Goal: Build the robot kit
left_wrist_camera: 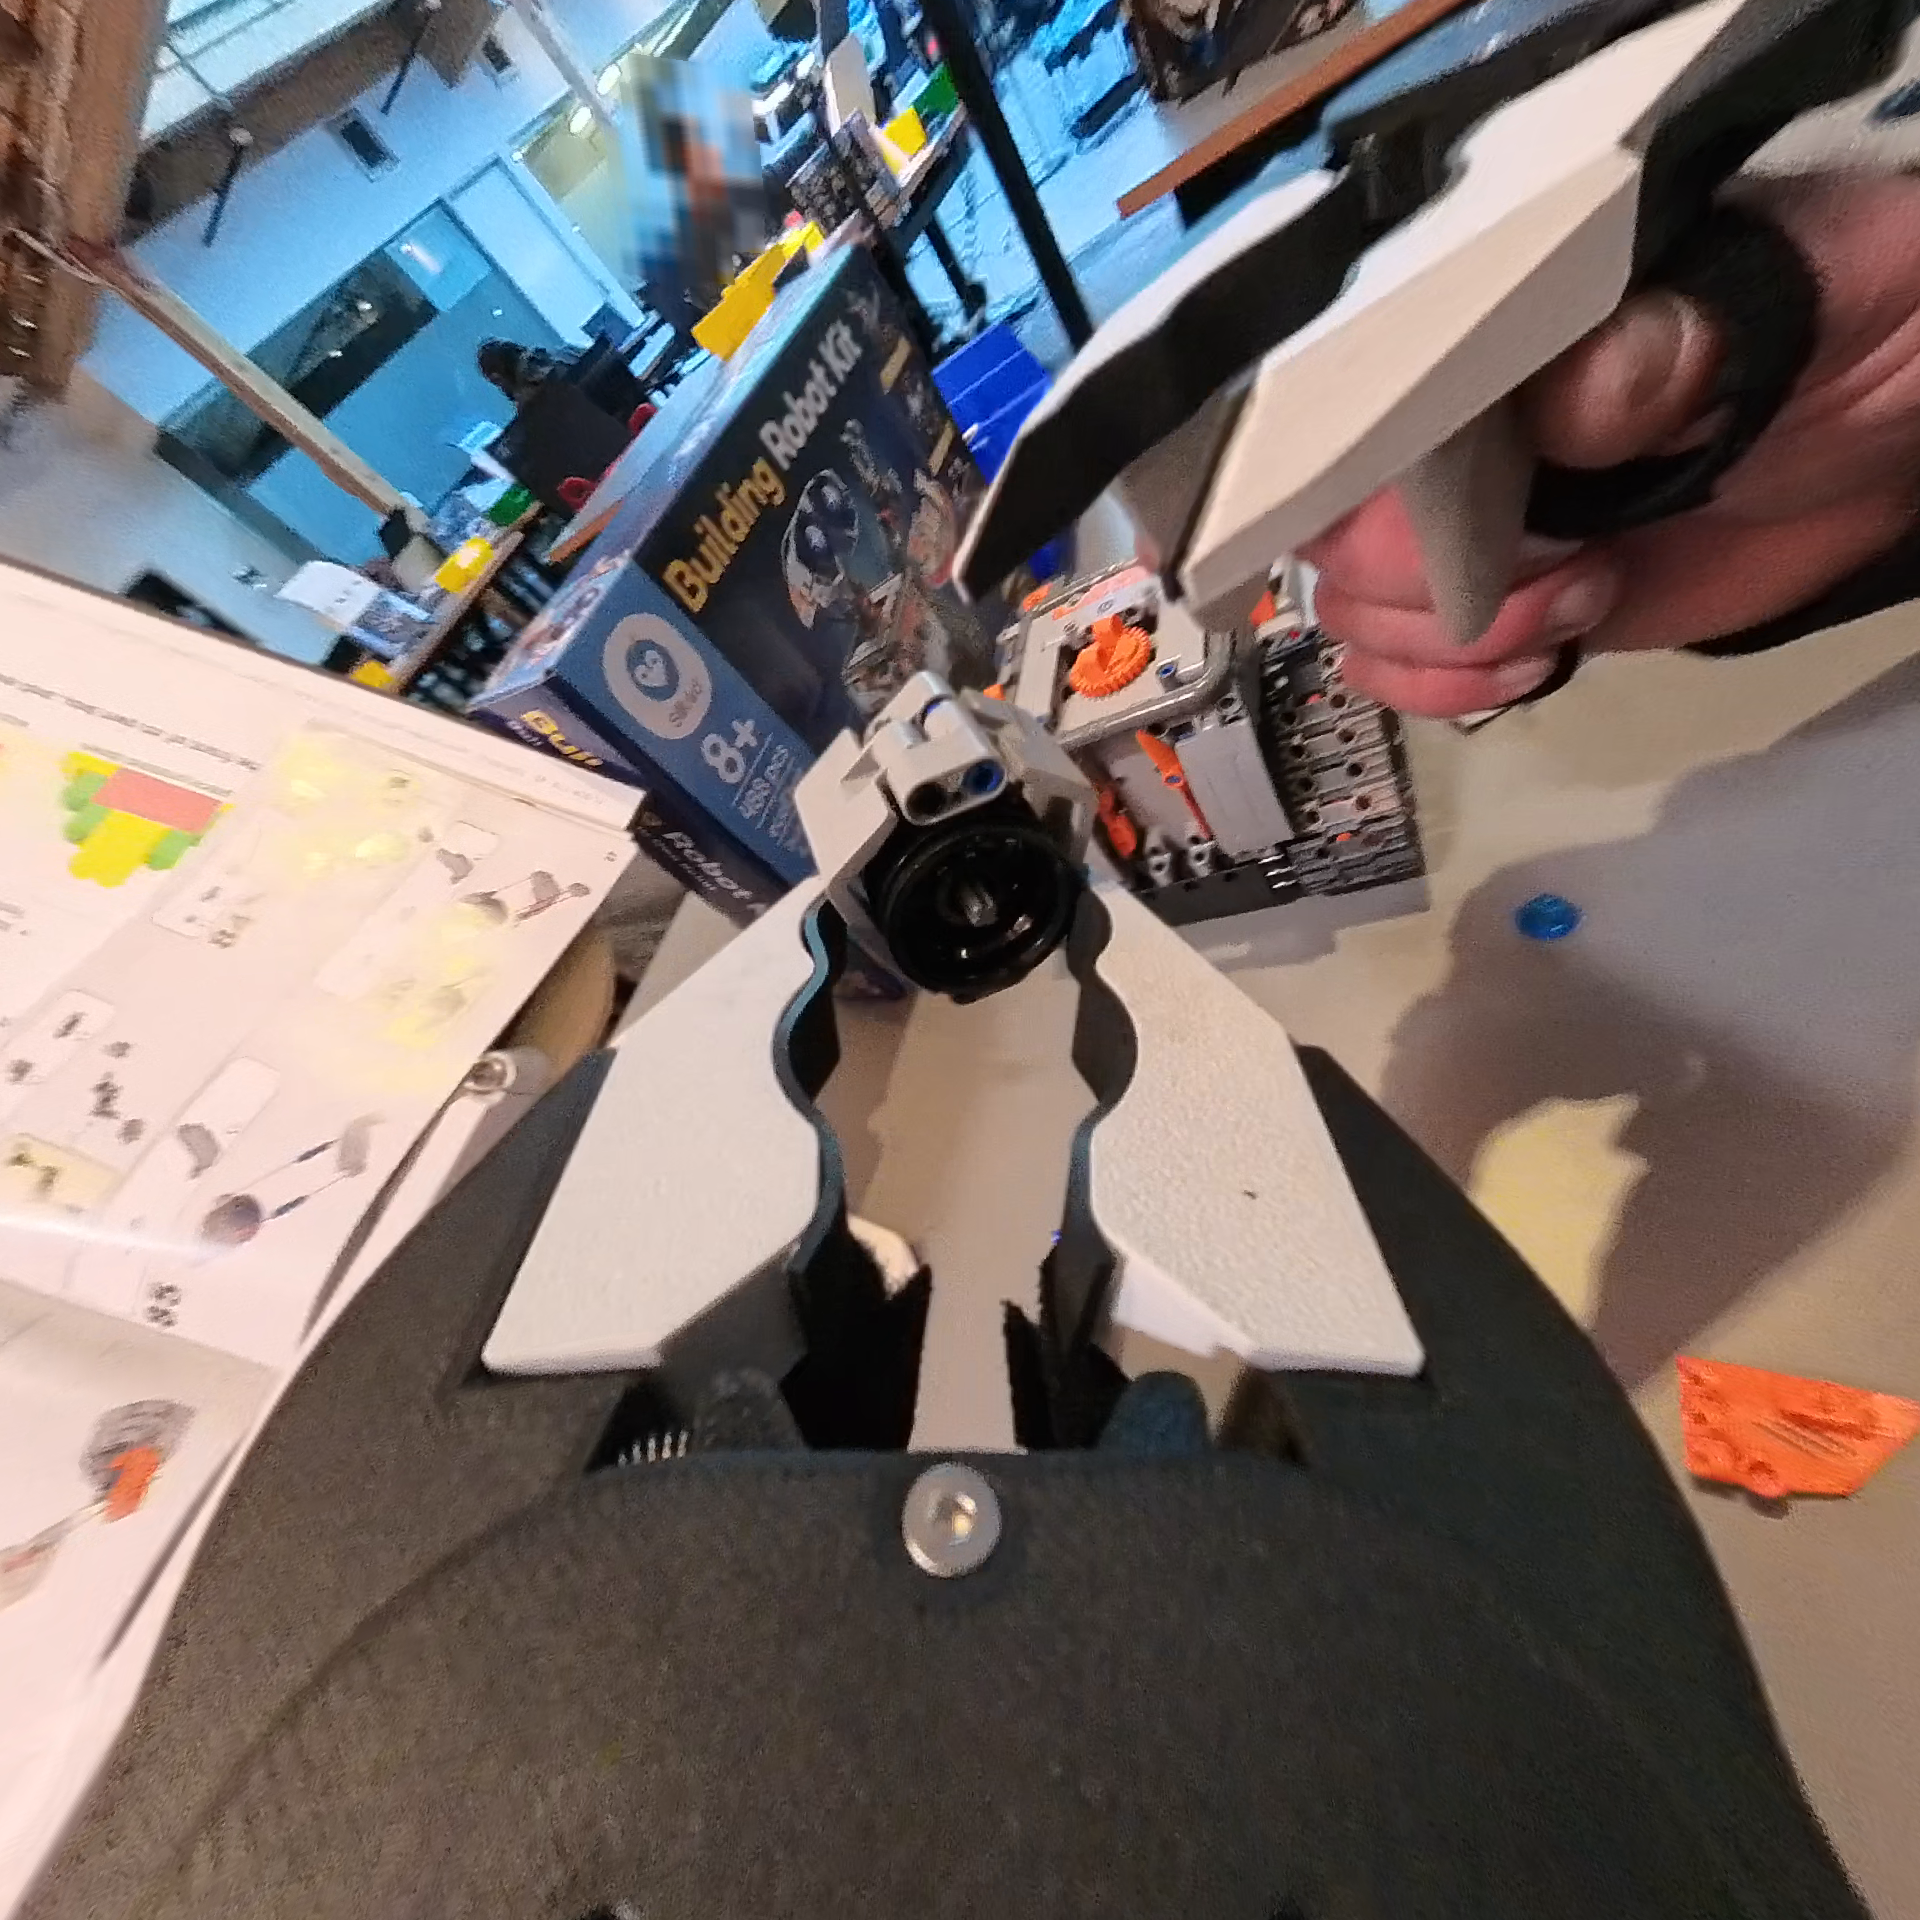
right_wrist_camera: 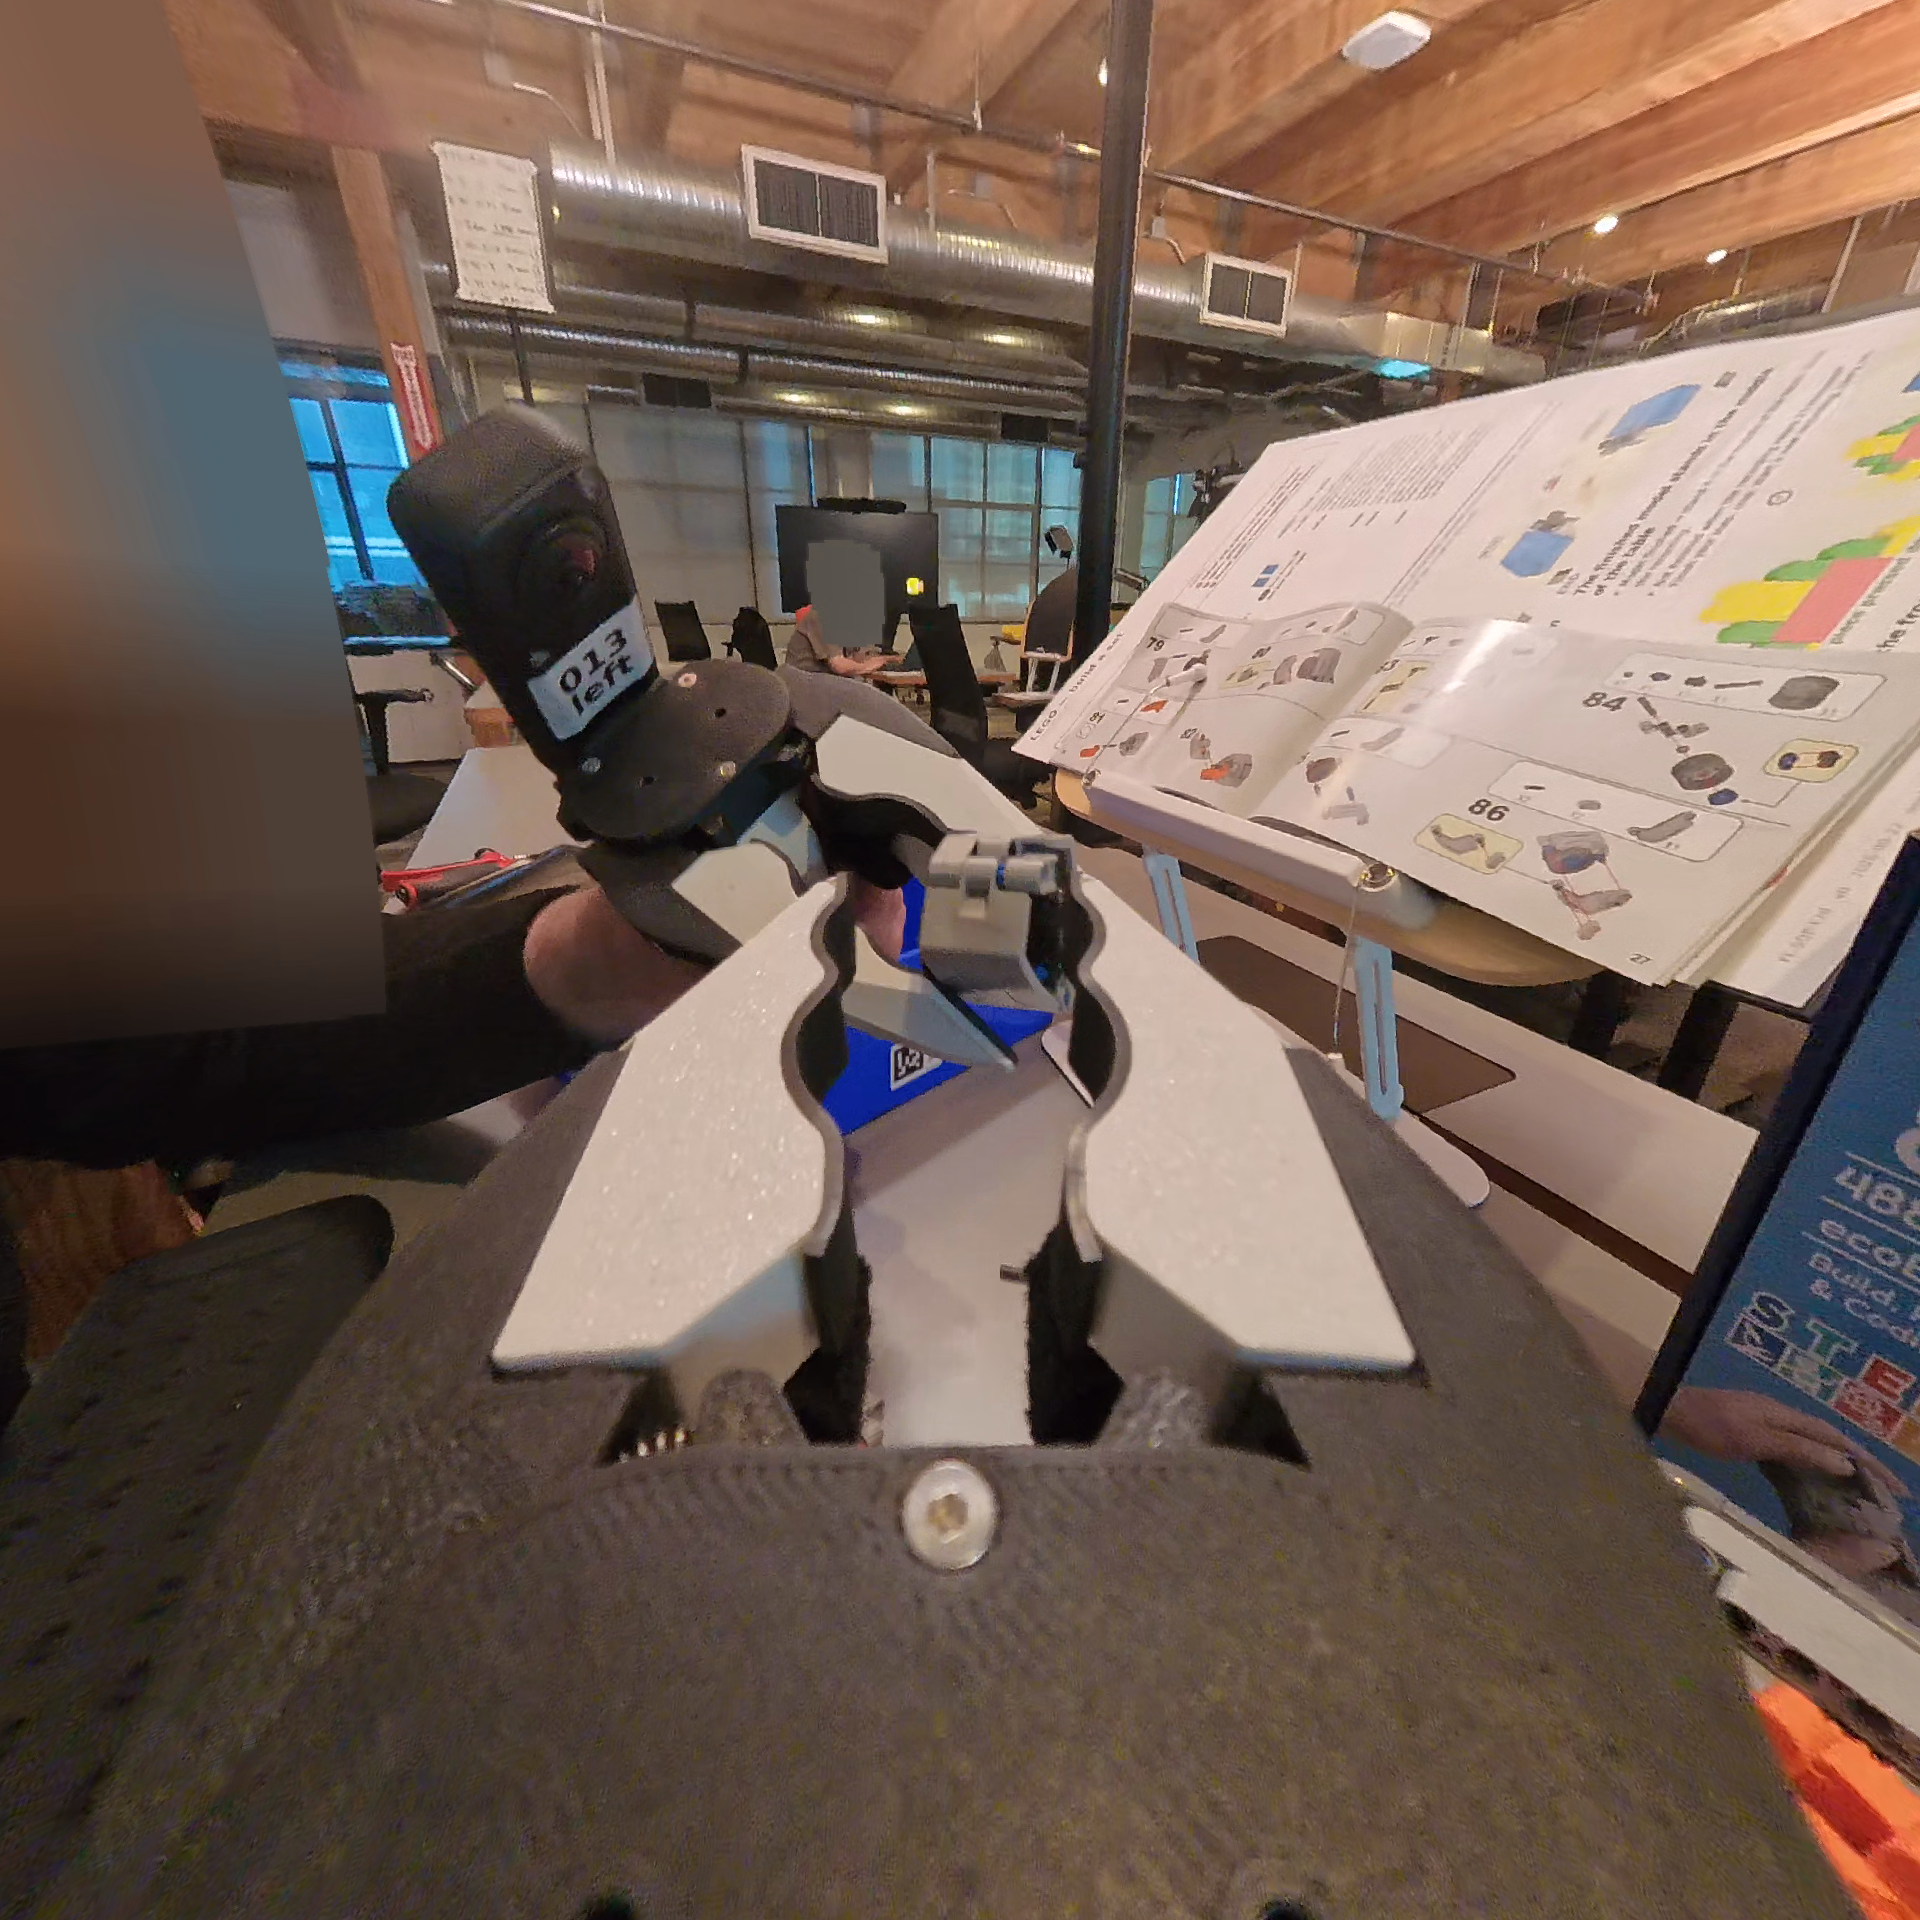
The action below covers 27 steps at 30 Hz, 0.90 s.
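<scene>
My left gripper (left_wrist_camera: 951, 914) is shut on a small brick-built piece (left_wrist_camera: 956, 883): a black wheel with grey bracket parts and blue pins. It holds the piece in the air above the table. My right gripper (left_wrist_camera: 1070, 587), in a person's hand (left_wrist_camera: 1621, 499), hangs just above and behind the piece, jaws apart and empty. In the right wrist view the same piece (right_wrist_camera: 982, 920) shows just beyond the tips of my right gripper (right_wrist_camera: 956, 914), close to the right finger. The left gripper's black camera body (right_wrist_camera: 540, 582) reaches in from the left.
A grey, black and orange brick-built model (left_wrist_camera: 1226, 769) stands on the table behind the piece. A blue kit box (left_wrist_camera: 748, 623) stands left of it. An open instruction booklet (right_wrist_camera: 1507, 727) rests on a stand. A small blue part (left_wrist_camera: 1548, 920) and an orange piece (left_wrist_camera: 1787, 1439) lie at right.
</scene>
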{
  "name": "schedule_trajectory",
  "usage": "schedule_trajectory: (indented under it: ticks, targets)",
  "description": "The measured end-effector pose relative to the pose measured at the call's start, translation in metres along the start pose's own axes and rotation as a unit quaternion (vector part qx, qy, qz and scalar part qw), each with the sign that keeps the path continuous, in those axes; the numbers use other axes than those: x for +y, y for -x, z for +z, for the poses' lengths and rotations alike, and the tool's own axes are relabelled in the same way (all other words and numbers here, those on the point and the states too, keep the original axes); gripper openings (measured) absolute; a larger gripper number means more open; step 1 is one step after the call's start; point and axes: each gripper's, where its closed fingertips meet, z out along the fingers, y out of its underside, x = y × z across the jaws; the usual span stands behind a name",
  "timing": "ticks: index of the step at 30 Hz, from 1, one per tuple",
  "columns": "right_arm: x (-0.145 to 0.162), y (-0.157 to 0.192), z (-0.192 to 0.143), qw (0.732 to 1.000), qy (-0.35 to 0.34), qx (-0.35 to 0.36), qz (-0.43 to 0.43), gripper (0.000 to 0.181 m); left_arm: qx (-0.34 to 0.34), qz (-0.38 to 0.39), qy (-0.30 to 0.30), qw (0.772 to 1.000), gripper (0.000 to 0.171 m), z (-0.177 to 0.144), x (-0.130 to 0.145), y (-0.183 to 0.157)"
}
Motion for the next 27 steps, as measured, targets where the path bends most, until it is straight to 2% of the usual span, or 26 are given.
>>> schedule_trajectory:
  ticks: [4, 7, 10, 14, 17, 23, 27]
  targets:
    - [0.005, -0.003, 0.001, 1.000, 0.012, 0.009, -0.009, 0.044, 0.049, -0.075, -0.044, 0.995, 0.039, -0.004, -0.005, 0.000]
    - [0.008, -0.005, 0.002, 1.000, 0.020, 0.012, -0.012, 0.050, 0.101, -0.141, -0.092, 0.981, 0.040, -0.011, -0.013, 0.000]
    - [0.012, -0.007, 0.004, 0.999, 0.030, 0.018, -0.024, 0.050, 0.179, -0.209, -0.155, 0.949, 0.040, -0.021, -0.027, -0.006]
    - [0.021, -0.004, 0.009, 0.994, 0.061, 0.040, -0.087, 0.052, 0.272, -0.276, -0.187, 0.903, 0.040, -0.030, -0.035, -0.016]
    - [0.023, 0.005, 0.014, 0.986, 0.074, 0.050, -0.143, 0.056, 0.335, -0.305, -0.207, 0.867, 0.040, -0.038, -0.042, -0.026]
    - [0.019, 0.022, 0.018, 0.982, 0.068, 0.037, -0.175, 0.051, 0.389, -0.329, -0.222, 0.831, 0.040, -0.046, -0.049, -0.033]
    - [0.017, 0.028, 0.019, 0.975, 0.068, 0.040, -0.208, 0.048, 0.412, -0.327, -0.216, 0.823, 0.040, -0.048, -0.051, -0.042]
